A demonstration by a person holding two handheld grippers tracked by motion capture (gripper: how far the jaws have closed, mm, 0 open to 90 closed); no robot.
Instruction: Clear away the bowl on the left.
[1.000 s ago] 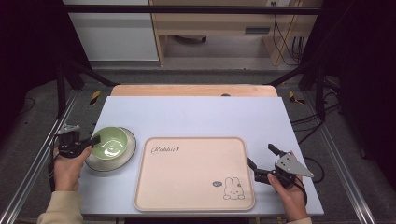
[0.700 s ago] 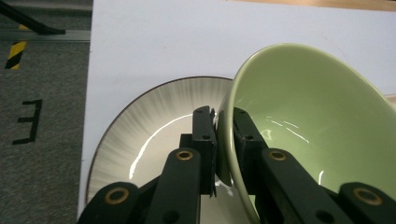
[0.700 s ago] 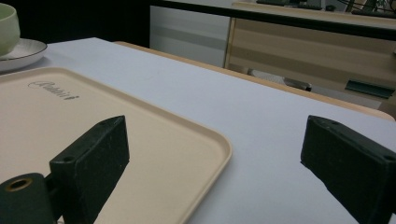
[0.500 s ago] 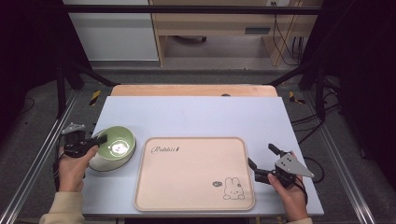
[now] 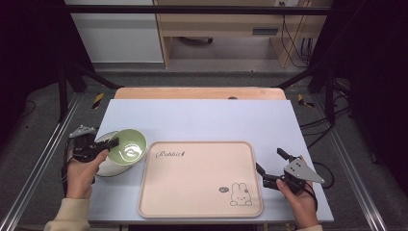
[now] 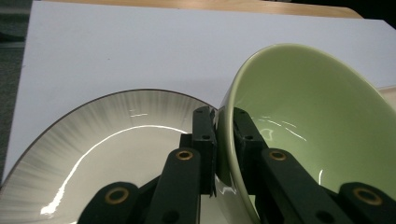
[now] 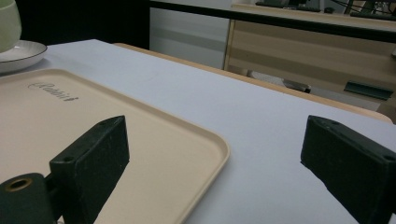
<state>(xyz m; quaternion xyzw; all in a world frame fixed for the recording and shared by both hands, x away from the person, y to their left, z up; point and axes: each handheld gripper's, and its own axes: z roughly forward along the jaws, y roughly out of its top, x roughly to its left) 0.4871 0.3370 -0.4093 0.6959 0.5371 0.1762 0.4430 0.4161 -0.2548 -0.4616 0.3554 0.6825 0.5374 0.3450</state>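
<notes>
The left gripper (image 5: 111, 143) pinches the green bowl (image 5: 127, 147) by its rim, tilted above the plate (image 6: 107, 140); next, probably onto the tray (image 5: 199, 180) (right gripper (image 5: 272, 167) idle, jaws wide).

I log a beige rabbit-print tray (image 5: 202, 179) lying flat on the white tabletop (image 5: 202, 120). A wooden cabinet (image 5: 226, 29) stands on the floor well beyond the tray's far edge.

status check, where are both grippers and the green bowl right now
Left gripper shut on green bowl rim, bowl tilted above grey plate. Right gripper open, idle beside pink tray. Tray bare, nothing between bowl and tray.
</notes>
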